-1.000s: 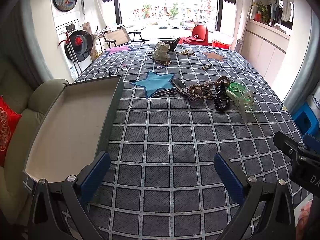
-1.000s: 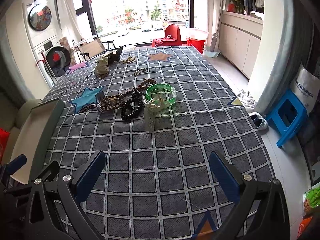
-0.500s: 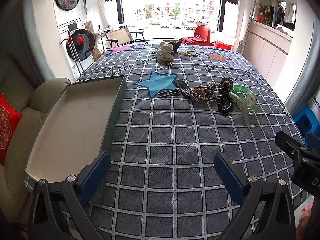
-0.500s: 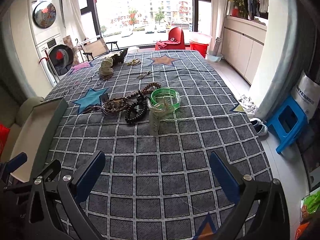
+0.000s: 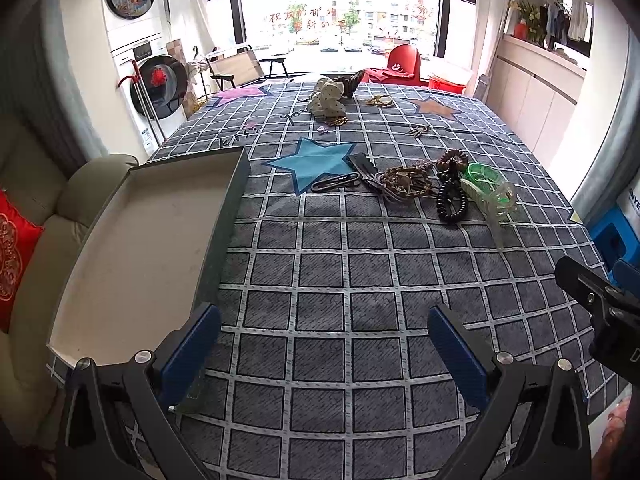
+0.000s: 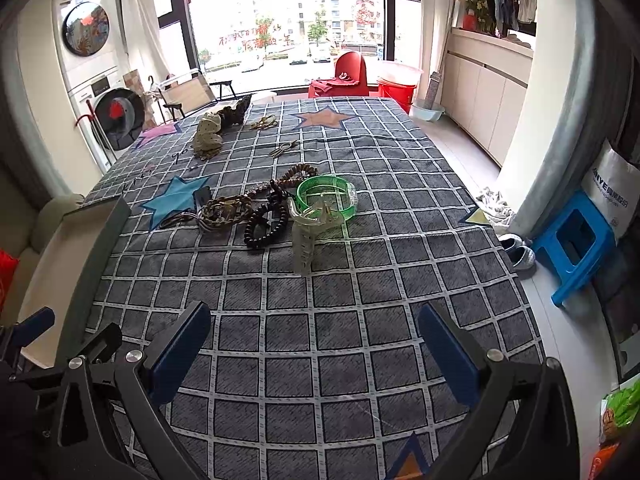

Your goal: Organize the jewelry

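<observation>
Over the last second both tools have drawn back and lifted a little, so the jewelry now sits further ahead of them and more of the checked cloth lies between. The left tool (image 5: 324, 344) is released, its blue pads spread wide with nothing between them; the right tool (image 6: 314, 338) is likewise released and empty. Both hang above the near part of the desk (image 6: 320, 360), apparently pausing before a first pick.

Just left of the left tool lies the open shallow box (image 5: 132, 256), its pale inside bare; it is probably set there as the place where the pieces are to go, within easy reach of that tool. The left finger tip overlaps the box's dark near wall in the view, though contact cannot be judged.

Well ahead of both tools, slightly to the right of the left one, the main cluster lies together: a black coiled hair tie (image 6: 266, 226), a brown braided bracelet (image 6: 224, 210), a string of brown beads (image 6: 298, 172), a green bangle (image 6: 326, 196) and a clear hair claw clip (image 6: 306, 240) lying partly over the bangle. A dark hair clip (image 5: 334, 182) rests on the blue star.

Further off are a spotted fabric scrunchie (image 5: 328, 98) and small gold pieces (image 5: 378, 100). Nothing has gone into the box yet.
</observation>
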Available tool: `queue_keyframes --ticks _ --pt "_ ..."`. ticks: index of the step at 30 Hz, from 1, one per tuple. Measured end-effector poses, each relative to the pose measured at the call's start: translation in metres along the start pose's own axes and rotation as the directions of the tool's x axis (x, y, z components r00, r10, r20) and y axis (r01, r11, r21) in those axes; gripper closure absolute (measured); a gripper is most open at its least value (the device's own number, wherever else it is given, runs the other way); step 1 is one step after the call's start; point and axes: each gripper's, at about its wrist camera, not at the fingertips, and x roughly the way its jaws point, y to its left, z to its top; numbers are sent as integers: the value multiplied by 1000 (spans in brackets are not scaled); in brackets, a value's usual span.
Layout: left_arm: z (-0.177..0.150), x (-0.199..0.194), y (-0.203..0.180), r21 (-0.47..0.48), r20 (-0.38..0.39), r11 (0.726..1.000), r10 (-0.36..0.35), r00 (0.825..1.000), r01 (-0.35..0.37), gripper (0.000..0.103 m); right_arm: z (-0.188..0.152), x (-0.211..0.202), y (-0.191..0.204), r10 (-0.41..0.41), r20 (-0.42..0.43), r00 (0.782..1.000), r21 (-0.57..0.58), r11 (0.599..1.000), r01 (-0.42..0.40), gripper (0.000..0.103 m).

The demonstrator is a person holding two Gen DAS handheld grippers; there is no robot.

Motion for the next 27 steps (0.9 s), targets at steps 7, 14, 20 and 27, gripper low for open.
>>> queue_keyframes --ticks 7,14,20,27 --pt "2 6 -1 4 -11 1000 2 1000 -2 0 1 8 -2 -2 -13 1000 5 1000 2 0" --pt "3 14 -2 7 -29 1000 6 1000 -6 0 3 15 -6 -5 -25 1000 13 1000 6 0" --pt "5 20 -4 11 -44 1000 9 999 -8 0 4 22 -9 -5 -36 999 20 1000 6 0" --pt "6 28 -4 12 -63 1000 6 998 -6 0 4 30 -13 -9 -52 999 24 1000 10 0"
